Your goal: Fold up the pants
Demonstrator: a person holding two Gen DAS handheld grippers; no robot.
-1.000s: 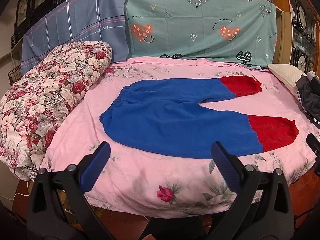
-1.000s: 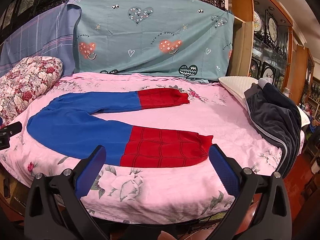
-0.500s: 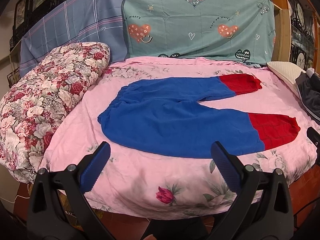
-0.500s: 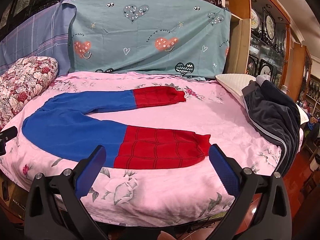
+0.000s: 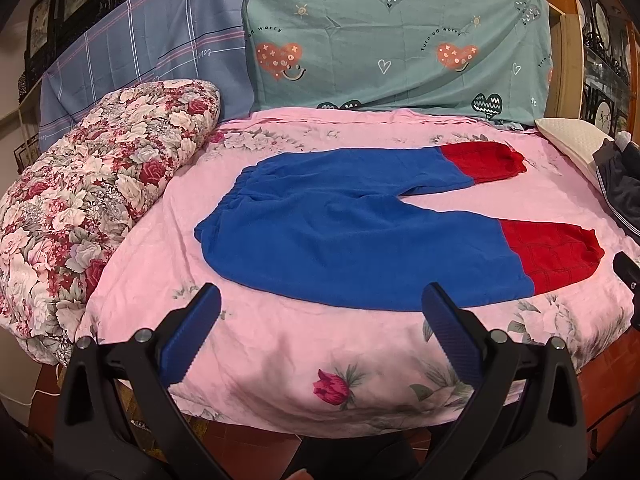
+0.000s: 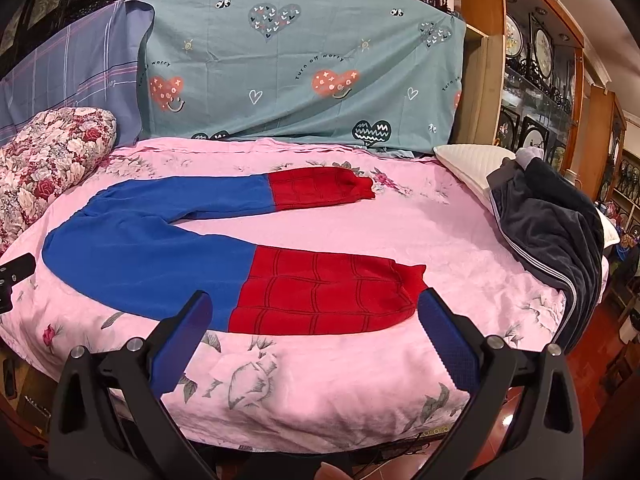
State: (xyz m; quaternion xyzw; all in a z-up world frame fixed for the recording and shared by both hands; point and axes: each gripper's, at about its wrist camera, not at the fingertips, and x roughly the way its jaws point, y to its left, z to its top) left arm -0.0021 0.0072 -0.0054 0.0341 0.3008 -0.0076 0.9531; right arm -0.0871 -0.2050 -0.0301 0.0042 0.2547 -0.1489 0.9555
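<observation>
Compared with a second ago, you are holding both tongs slightly nearer the bed, so the pants are sitting a little larger and lower in each view; the garment itself has not shifted. Your left tongs are standing wide open and gripping nothing, hovering over the near edge of the pink floral sheet, just short of the blue seat of the pants. Your right tongs are likewise spread wide and empty, with the red cuff of the near leg showing between the blue pads.

The pants are lying flat on the bed, waistband toward your left, both legs running to your right and splayed apart, blue above and red at the lower legs. A teal heart-print cloth and a blue plaid cloth are hanging behind the bed.

The left view is showing the full bulk of the floral quilt piled at the waistband end; the right view is catching only its end. The right view is showing in full a dark garment with white stripes draped over a cream pillow, plus wooden display shelves. Each view is catching a black edge of the other tongs at its border.
</observation>
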